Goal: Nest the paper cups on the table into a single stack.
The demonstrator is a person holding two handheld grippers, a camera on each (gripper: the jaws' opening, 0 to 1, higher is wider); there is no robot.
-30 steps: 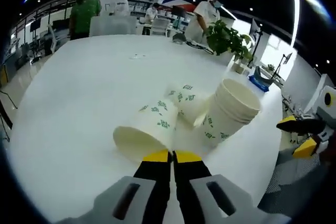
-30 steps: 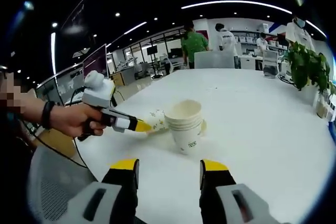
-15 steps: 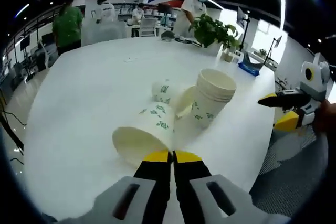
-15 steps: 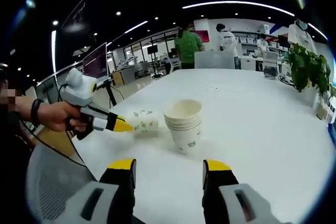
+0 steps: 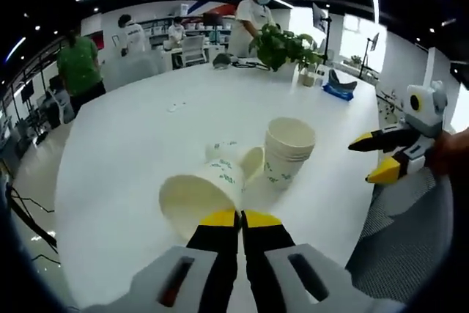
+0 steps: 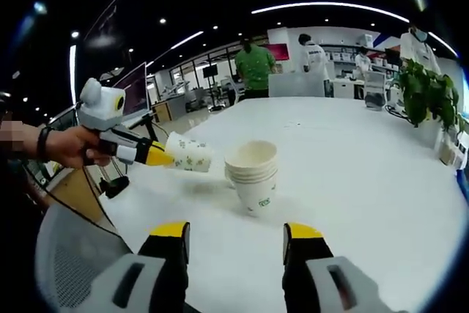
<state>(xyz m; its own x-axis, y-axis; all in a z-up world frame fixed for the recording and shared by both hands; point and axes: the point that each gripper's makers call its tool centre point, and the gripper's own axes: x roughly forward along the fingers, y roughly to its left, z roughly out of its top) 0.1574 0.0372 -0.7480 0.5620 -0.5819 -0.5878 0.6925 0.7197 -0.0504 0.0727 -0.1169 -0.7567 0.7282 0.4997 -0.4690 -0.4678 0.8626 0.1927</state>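
Several cups are nested already in the stack (image 6: pixel 253 177) on the surface (image 6: pixel 381 181), ur left tool (image 5: pixel 240 218) is clamped on a loose cup (image 5: pixel 201 196), right tool (image 6: pixel 234 232) gaping w/ nothing in it, another cup (image 5: pixel 242 160) still lies by the stack.

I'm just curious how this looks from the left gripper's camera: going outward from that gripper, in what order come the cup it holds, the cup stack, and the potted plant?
1. held cup, pinched in the left gripper.
2. cup stack, mid-table, right.
3. potted plant, far edge.

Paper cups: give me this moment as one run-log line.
left gripper: shut on single cup, lifted off table | right gripper: open, empty | stack: upright | loose cup: lying beside stack
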